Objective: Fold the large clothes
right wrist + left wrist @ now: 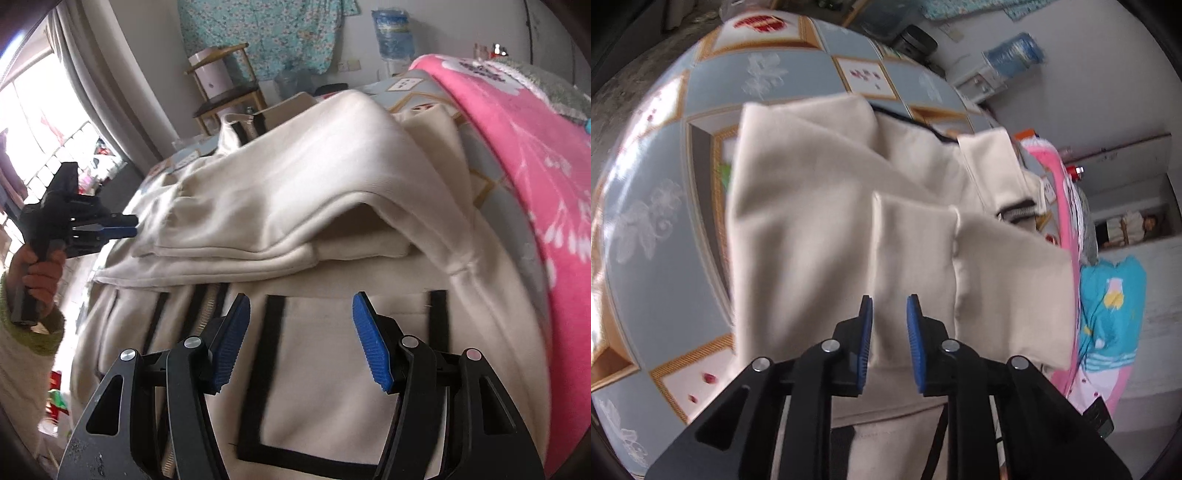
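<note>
Honestly, the folded sleeve [280,206] on the jacket [332,369] could slump off, since neither gripper holds it: my left gripper [889,325] is narrowly parted, the right gripper [301,332] spread wide. A pink blanket [535,177] crowds the right; the bed [665,221] lies open leftward.

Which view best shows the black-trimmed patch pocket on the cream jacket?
The right wrist view: the black-trimmed patch pocket fills the foreground between the open right gripper. The left wrist view shows only folded cream fabric, no pocket.
</note>
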A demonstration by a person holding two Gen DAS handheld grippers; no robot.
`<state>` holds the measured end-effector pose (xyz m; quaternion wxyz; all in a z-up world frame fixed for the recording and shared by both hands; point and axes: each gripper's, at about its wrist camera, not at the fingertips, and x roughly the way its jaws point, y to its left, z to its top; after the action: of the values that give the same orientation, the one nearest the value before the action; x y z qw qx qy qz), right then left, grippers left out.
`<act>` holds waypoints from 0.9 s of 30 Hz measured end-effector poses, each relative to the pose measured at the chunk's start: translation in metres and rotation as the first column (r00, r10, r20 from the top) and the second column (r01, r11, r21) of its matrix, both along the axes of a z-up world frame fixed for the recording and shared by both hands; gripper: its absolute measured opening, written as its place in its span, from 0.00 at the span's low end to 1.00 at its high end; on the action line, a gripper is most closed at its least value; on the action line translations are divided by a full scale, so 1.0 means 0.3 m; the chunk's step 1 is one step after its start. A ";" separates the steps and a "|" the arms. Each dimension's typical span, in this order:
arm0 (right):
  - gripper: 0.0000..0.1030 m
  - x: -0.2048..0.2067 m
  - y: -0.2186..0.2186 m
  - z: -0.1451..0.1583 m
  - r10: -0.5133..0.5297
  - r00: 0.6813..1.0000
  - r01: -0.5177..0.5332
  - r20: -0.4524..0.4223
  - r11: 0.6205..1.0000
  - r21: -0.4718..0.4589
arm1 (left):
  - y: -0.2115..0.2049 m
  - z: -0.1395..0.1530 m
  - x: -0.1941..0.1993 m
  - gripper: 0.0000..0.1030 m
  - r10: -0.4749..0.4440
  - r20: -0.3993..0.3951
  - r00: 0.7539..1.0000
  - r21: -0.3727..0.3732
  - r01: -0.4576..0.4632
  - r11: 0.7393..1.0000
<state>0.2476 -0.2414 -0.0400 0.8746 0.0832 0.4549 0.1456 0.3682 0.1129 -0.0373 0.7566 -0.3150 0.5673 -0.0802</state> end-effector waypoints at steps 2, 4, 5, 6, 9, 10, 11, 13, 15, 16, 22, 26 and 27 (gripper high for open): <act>0.55 -0.005 -0.022 -0.011 -0.021 1.000 0.021 -0.012 1.000 0.004 | -0.033 -0.016 0.004 0.18 -0.016 -0.006 1.000 0.019 0.016 1.000; 0.55 -0.015 -0.037 -0.016 -0.038 0.999 0.038 -0.017 0.999 0.013 | -0.061 -0.016 0.003 0.18 -0.014 0.014 1.000 0.067 0.013 0.998; 0.55 -0.018 -0.044 -0.020 -0.042 0.999 0.042 -0.019 0.999 0.017 | -0.059 -0.013 0.000 0.18 -0.011 0.016 1.000 0.082 0.009 0.997; 0.55 -0.021 -0.047 -0.021 -0.045 0.999 0.045 -0.020 0.999 0.020 | -0.065 -0.009 -0.001 0.16 -0.004 0.014 1.000 0.105 0.002 0.994; 0.55 -0.029 -0.048 -0.020 -0.044 0.999 0.044 -0.018 0.999 0.024 | -0.076 -0.011 -0.004 0.00 0.002 0.009 1.000 0.176 -0.004 0.984; 0.55 -0.032 -0.047 -0.017 -0.042 0.999 0.042 -0.016 0.999 0.025 | -0.070 -0.013 -0.008 0.00 0.000 0.014 1.000 0.167 -0.002 0.986; 0.55 -0.033 -0.044 -0.015 -0.040 0.999 0.040 -0.013 0.999 0.026 | -0.064 -0.017 -0.011 0.00 0.002 0.012 1.000 0.157 -0.004 0.988; 0.55 -0.039 -0.045 -0.009 -0.035 0.999 0.035 -0.007 0.999 0.030 | -0.036 -0.021 -0.016 0.00 0.022 -0.008 1.000 0.113 -0.021 0.993; 0.55 -0.041 -0.042 -0.005 -0.031 1.000 0.031 -0.005 0.999 0.036 | -0.013 -0.027 -0.022 0.00 0.038 -0.025 0.999 0.082 -0.036 0.996; 0.55 -0.041 -0.040 -0.005 -0.028 1.000 0.028 -0.005 0.999 0.037 | -0.015 -0.025 -0.023 0.02 0.034 -0.027 0.999 0.079 -0.032 0.996; 0.55 -0.046 -0.036 0.002 -0.025 1.000 0.025 -0.004 0.999 0.043 | -0.031 -0.007 -0.024 0.14 0.031 -0.040 0.999 0.075 -0.028 0.997; 0.55 -0.050 -0.038 0.008 -0.027 1.000 0.027 0.001 0.999 0.038 | -0.043 0.030 -0.028 0.38 0.025 -0.009 1.000 0.126 -0.024 0.992; 0.55 -0.050 -0.040 0.006 -0.029 1.000 0.029 0.000 0.999 0.038 | -0.048 0.032 -0.025 0.38 0.018 -0.007 1.000 0.127 -0.017 0.992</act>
<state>0.2326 -0.2534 -0.0382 0.8749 0.1064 0.4508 0.1413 0.3609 0.0987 -0.0277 0.7736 -0.2714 0.5714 -0.0359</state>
